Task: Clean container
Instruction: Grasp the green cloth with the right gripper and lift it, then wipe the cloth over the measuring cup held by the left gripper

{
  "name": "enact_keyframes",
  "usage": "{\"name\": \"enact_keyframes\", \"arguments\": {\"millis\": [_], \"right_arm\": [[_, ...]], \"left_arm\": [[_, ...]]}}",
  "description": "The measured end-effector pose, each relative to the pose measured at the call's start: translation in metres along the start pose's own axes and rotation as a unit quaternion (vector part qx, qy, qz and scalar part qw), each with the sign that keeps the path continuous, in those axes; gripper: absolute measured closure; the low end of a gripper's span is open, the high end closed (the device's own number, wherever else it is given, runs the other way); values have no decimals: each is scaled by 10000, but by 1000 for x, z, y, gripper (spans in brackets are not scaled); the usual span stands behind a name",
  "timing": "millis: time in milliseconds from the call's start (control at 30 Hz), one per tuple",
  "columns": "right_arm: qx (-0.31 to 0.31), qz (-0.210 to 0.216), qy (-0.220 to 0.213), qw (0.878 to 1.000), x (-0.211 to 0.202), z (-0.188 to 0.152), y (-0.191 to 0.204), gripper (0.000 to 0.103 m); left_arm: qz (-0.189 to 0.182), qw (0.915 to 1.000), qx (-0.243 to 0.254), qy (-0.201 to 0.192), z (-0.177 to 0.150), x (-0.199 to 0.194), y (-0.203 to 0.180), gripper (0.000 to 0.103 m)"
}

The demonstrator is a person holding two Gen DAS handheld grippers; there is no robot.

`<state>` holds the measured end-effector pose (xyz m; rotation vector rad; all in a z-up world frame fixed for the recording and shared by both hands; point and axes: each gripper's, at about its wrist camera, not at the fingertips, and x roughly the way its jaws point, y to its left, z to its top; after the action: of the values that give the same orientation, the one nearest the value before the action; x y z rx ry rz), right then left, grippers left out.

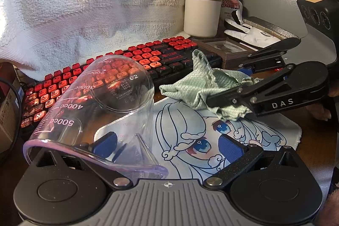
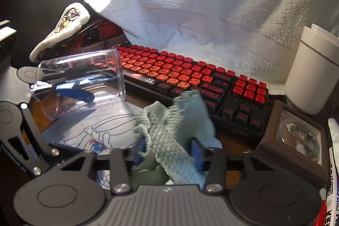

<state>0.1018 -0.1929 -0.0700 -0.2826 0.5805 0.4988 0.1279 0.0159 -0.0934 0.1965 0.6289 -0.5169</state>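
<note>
Left wrist view shows the clear measuring cup (image 1: 101, 103) tipped on its side over the mat (image 1: 211, 141), the left gripper (image 1: 169, 146) spread wide, one finger inside the rim; the right gripper (image 2: 168, 149) pinches a green cloth (image 2: 169, 126) just beside. I'd feed the cloth into the mouth while steadying the cup, minding the keyboard (image 2: 190, 75) and wooden box (image 2: 294, 137) close by

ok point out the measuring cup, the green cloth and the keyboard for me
measuring cup (image 1: 101, 99): left wrist view, on its clear side wall by the printed scale
green cloth (image 2: 169, 120): right wrist view, on the bunched middle above the fingers
keyboard (image 2: 190, 73): right wrist view, on the red keys
</note>
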Motion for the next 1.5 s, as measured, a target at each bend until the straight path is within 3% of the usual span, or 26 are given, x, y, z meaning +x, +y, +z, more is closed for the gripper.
{"name": "enact_keyframes", "arguments": {"millis": [67,233,533,833,933,1100,1500], "right_arm": [[32,-82,-48,9999,0,-1,2,74],[345,230,-337,9986,0,13,-3,80],[908,792,-856,9890,0,39,-12,80],[1463,1347,-1366,9705,0,65,-20,80],[1691,1559,-1245,9652,15,79,-28,79],[1154,1466,-1375,9728,12,76,7,79],[1238,1741,-1367,9673,17,67,23,75]], "left_arm": [[1,10000,0,1,0,0,0,1],[7,10000,-3,1,0,0,0,1],[9,10000,0,5,0,1,0,1],[8,10000,0,4,1,1,0,0],[8,10000,1,5,1,2,0,0],[7,10000,1,5,1,2,0,0],[12,10000,-3,6,1,2,4,0]]}}
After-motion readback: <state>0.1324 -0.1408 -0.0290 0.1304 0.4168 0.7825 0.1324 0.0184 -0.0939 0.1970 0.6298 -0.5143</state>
